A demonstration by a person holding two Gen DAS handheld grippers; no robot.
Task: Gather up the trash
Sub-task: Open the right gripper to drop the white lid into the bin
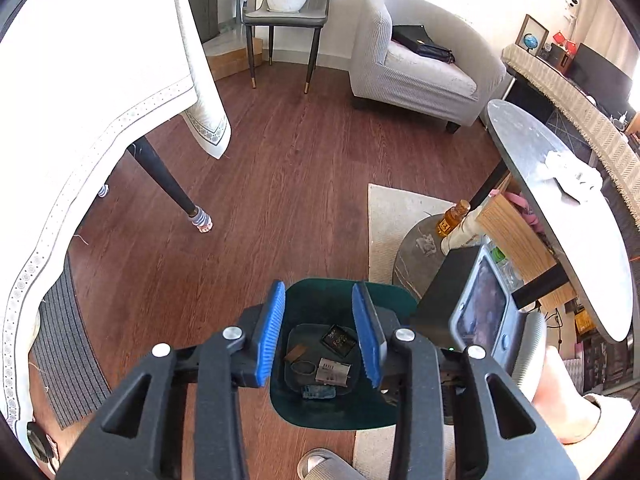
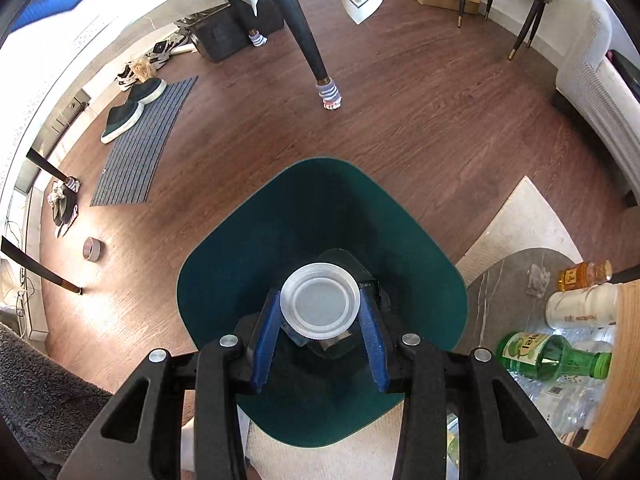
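A dark green trash bin (image 1: 340,412) stands on the wood floor with several small scraps of trash (image 1: 334,368) at its bottom. My left gripper (image 1: 320,312) is open and empty, hovering above the bin's mouth. In the right wrist view the same bin (image 2: 224,280) fills the centre. My right gripper (image 2: 320,312) is shut on a round white plastic lid (image 2: 320,304) and holds it over the bin's opening. The blue pads (image 2: 266,336) press on the lid's left and right edges.
A low grey side table (image 2: 500,280) to the right carries a green bottle (image 2: 552,356), a white bottle (image 2: 580,310) and an amber bottle (image 2: 584,274). A table leg (image 2: 308,32), a door mat (image 2: 144,144), shoes and a tape roll (image 2: 91,249) lie on the floor. An armchair (image 1: 420,68) stands behind.
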